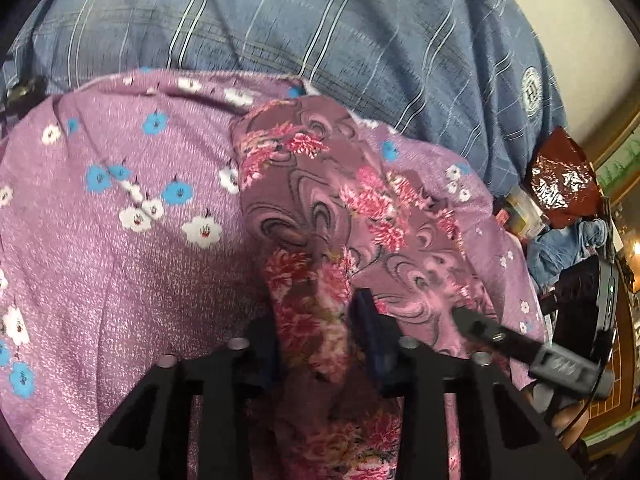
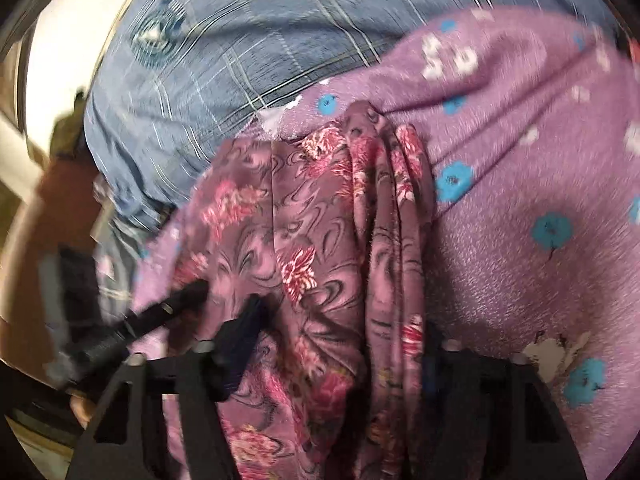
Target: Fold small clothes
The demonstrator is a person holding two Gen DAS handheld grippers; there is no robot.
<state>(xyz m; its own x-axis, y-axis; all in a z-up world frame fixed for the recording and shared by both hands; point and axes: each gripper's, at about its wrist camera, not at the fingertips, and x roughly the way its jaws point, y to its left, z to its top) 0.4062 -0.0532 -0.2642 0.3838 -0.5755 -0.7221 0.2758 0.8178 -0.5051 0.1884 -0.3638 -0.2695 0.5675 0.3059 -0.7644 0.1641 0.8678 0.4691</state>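
Note:
A mauve garment with pink flowers and swirls (image 1: 320, 208) lies bunched in long folds on a lilac sheet (image 1: 100, 260). In the left wrist view my left gripper (image 1: 316, 316) is shut on a narrow fold of it; the cloth fills the gap between the fingers. One of my right gripper's fingers (image 1: 476, 326) rests on the garment to the right. In the blurred right wrist view my right gripper (image 2: 340, 320) stands wide around a thick bundle of the garment (image 2: 320, 220). A dark gap shows beside its blue left pad, and cloth covers the right finger.
A blue striped cloth (image 1: 300, 20) lies behind the lilac sheet (image 2: 520, 220). At the right edge sit a shiny red bag (image 1: 560, 176), a denim item (image 1: 568, 248) and small clutter. A hand (image 1: 568, 420) holds the right gripper.

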